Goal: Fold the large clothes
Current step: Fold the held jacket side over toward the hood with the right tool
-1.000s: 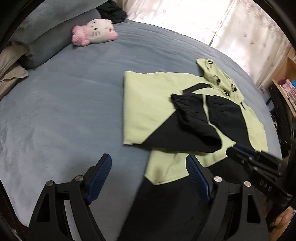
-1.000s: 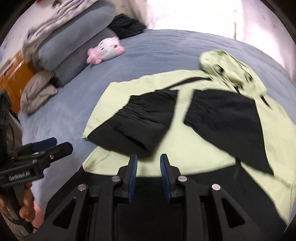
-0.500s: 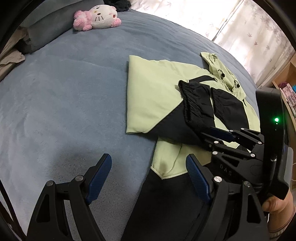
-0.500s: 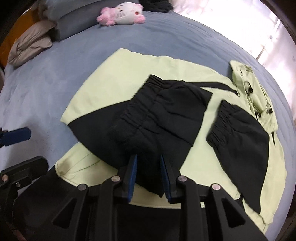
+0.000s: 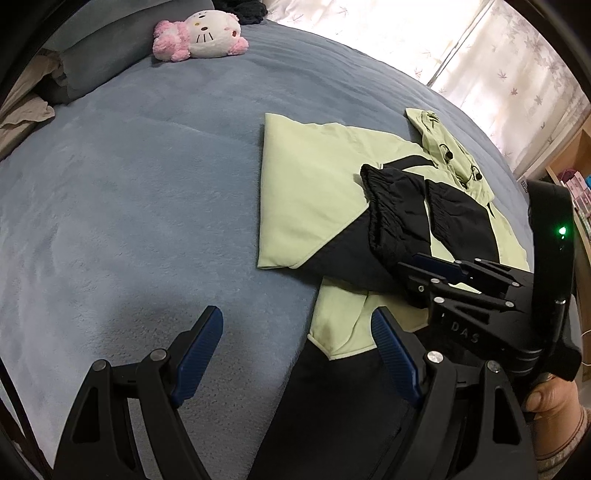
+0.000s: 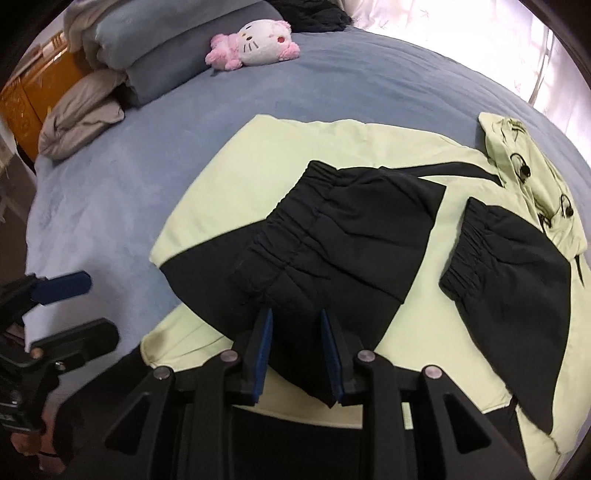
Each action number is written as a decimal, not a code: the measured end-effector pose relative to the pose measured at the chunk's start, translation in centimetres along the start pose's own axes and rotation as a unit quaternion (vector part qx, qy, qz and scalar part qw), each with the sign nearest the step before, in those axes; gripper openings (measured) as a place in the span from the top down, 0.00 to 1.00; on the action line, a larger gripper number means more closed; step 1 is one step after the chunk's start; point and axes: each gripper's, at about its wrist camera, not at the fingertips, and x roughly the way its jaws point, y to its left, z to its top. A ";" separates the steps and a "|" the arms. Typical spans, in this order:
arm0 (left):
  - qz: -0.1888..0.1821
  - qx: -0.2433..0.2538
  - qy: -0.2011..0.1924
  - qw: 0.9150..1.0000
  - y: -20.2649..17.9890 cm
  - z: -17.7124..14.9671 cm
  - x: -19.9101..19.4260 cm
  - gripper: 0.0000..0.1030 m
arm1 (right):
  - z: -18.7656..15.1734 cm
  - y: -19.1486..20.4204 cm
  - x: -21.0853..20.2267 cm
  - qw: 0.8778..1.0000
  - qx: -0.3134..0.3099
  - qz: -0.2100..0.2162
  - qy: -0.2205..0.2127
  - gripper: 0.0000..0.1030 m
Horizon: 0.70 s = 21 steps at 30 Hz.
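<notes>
1. Hooded jacket [image 6: 295, 155], pale green with black panels, lies flat on the blue bedspread [image 5: 129, 184], directly ahead of both grippers. Both black sleeves are folded in across the body, elastic cuffs pointing away from the grippers; the hood [image 6: 517, 158] sits at the far right end.
2. Right gripper [image 6: 295, 343]: jaws narrowed to a small gap, the near tip of the left black sleeve [image 6: 332, 251] sits between the pads. Can't tell whether the pads are pinching the fabric or just straddling it.
3. Left gripper [image 5: 291, 350]: jaws spread wide, nothing between them. It hovers over bare bedspread, with the jacket's near green hem corner [image 5: 340, 325] just inside its right finger.
4. Handling, my read: thin woven shell, light, limp, probably a bit slick. It will sag and drape from any single pinch point, and stacked layers may slide off each other when lifted.
5. Where to grab: the near hem, one gripper per corner, pinching all layers together so the sleeves stay trapped inside the fold. Elastic cuffs and seams are thicker and should hold better than plain panel.
6. Risk: lifting by the sleeve alone likely drags it out of its fold.
7. Plush toy [image 5: 201, 35] and pillows [image 6: 155, 48] are far beyond the jacket, well apart.
</notes>
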 end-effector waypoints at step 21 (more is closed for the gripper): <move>0.004 -0.010 0.001 1.000 0.9 0.1 0.2 0.21 | 1.2 1.3 1.4 1.000 -0.004 -0.015 -0.005 0.64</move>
